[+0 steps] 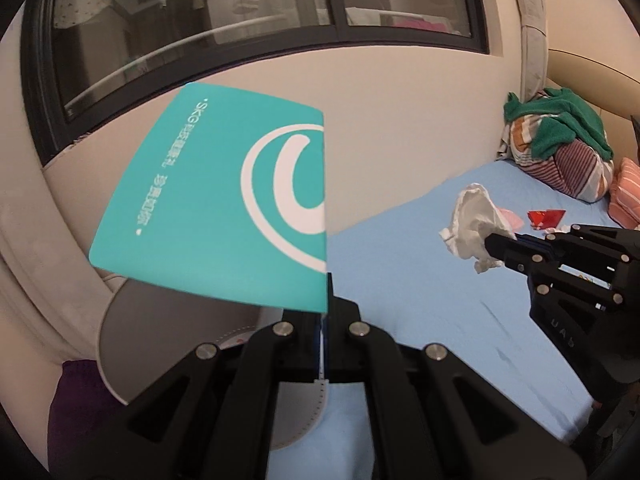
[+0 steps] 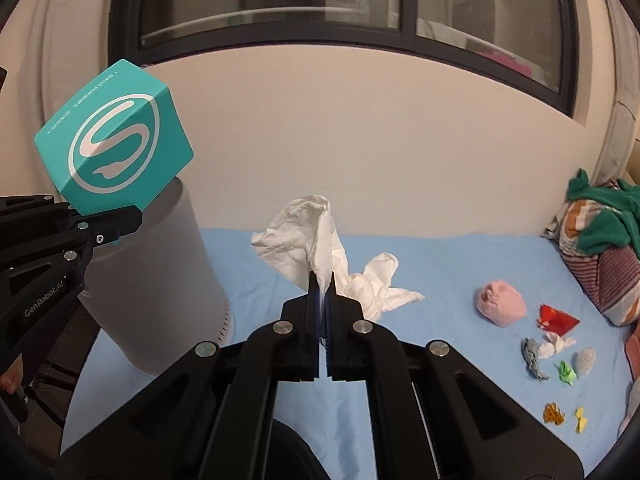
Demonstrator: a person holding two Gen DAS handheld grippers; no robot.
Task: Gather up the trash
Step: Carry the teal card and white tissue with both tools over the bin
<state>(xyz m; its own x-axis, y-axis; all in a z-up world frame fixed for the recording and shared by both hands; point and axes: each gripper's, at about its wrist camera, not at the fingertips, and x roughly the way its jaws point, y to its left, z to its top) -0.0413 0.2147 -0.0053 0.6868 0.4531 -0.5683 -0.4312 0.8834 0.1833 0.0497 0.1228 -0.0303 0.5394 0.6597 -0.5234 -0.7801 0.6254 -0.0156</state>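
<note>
Above the blue bed sheet [image 2: 440,264], my left gripper [image 1: 326,300] pinches a teal carton [image 1: 208,200] by its edge, up over the grey bin [image 2: 160,272] at the bed's left edge. My right gripper [image 2: 322,292] clamps a crumpled white tissue [image 2: 308,236], lifted clear. Small scraps [image 2: 552,344] lie near the right edge, beside the clothes pile [image 2: 600,240].

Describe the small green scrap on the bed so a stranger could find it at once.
Start at the blue bed sheet and go to the scatter of small litter near the striped pillow. The green scrap lies between a grey crumpled piece and a silvery ball. It is the only bright green bit there.
</note>
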